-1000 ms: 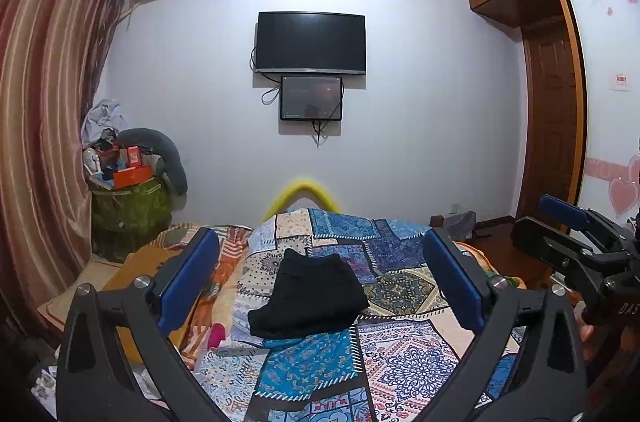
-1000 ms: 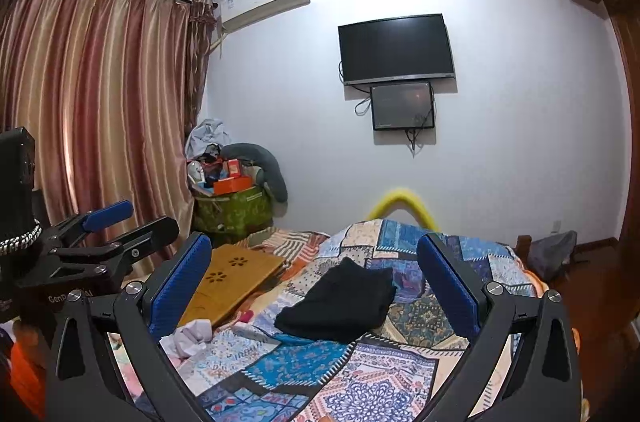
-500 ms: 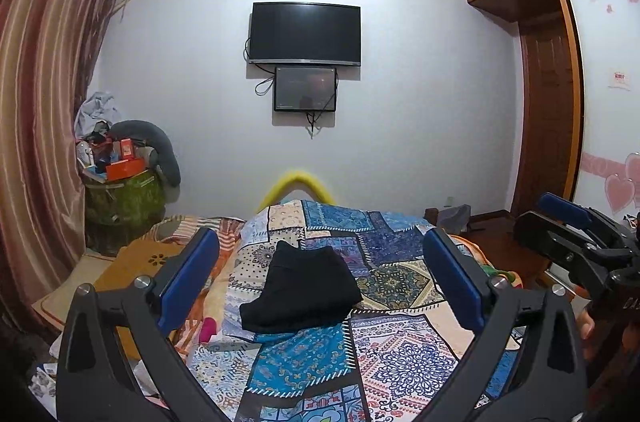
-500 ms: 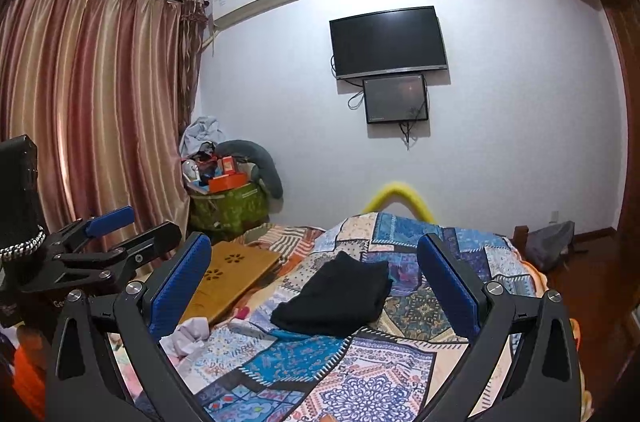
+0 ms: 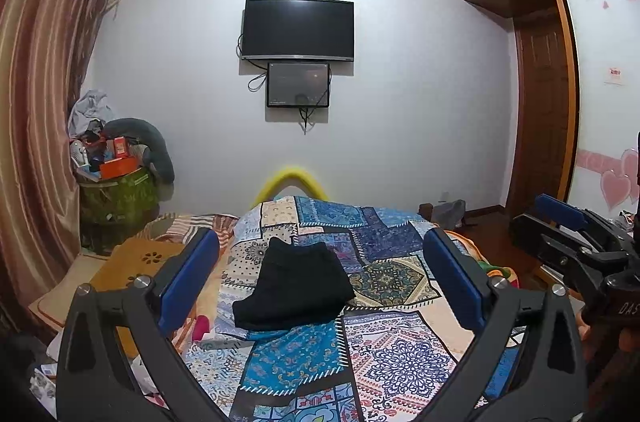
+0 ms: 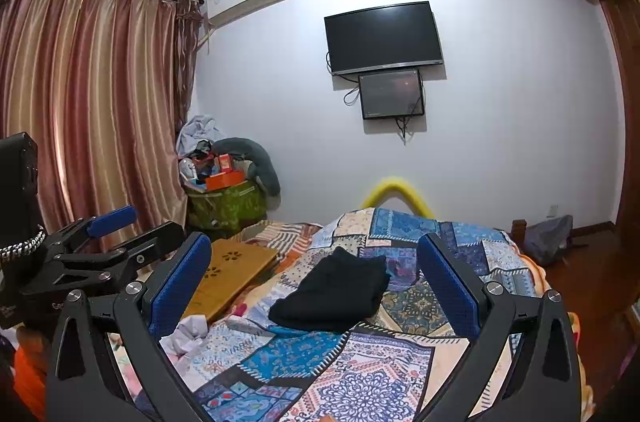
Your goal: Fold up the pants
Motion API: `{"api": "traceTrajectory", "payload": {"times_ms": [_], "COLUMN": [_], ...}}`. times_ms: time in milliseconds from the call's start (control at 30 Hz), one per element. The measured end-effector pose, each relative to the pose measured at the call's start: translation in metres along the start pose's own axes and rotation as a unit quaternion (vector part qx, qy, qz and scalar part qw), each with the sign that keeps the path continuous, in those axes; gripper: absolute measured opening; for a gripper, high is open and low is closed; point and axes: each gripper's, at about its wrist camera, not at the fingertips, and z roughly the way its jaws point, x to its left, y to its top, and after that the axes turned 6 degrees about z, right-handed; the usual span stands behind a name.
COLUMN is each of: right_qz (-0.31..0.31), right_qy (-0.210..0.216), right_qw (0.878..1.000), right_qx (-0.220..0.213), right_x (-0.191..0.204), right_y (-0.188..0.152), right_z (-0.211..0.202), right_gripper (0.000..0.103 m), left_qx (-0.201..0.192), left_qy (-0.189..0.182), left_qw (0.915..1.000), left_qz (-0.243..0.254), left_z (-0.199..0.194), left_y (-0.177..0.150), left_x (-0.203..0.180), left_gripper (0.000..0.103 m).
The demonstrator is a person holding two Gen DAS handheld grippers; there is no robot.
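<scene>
Left gripper (image 5: 320, 276) and right gripper (image 6: 314, 276): jaws spread wide, nothing held, both raised well clear of the bed (image 5: 400, 334). Black pants (image 5: 294, 292) lie ahead as a compact folded bundle on the patchwork quilt, long axis running away and slightly right. Neither gripper clearly nearer; task looks essentially complete.

Left wrist view: from above the near end of the bed, facing level along the patchwork quilt (image 5: 384, 342) toward the far wall with the wall-mounted TV (image 5: 298, 28), well back from it. Right wrist view: from slightly further right, angled a little leftward, taking in more of the striped curtain (image 6: 92, 110). Shared by both: quilt (image 6: 360, 374), TV (image 6: 384, 36), folded black pants (image 5: 294, 292) (image 6: 332, 296), green bin (image 5: 116, 202) (image 6: 226, 204). Each gripper visible at the other view's edge: right gripper (image 5: 560, 226), left gripper (image 6: 120, 230).
</scene>
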Motion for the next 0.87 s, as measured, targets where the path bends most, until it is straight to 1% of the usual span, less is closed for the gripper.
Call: {"api": "traceTrajectory", "payload": {"times_ms": [233, 633, 867], "right_qz": [0.007, 0.005, 0.003], "right_qy": [-0.004, -0.009, -0.005], "right_qw": [1.000, 1.000, 1.000], "right_qx": [0.000, 0.000, 0.008], "right_x": [-0.0024, -0.0030, -0.0038], "right_y": [0.0017, -0.0010, -0.0020], "right_z": [0.0000, -0.0011, 0.0024], "right_gripper": [0.102, 0.102, 0.102], "left_qx": [0.003, 0.013, 0.013], "left_qy": [-0.008, -0.023, -0.023], "left_qw": [0.9999, 0.9996, 0.9996], "left_qz": [0.012, 0.006, 0.003], "left_z": [0.0005, 0.0058, 0.0082], "left_y": [-0.0004, -0.0007, -0.0027], "left_x": [-0.0020, -0.0036, -0.0033], "left_gripper": [0.103, 0.103, 0.103]}}
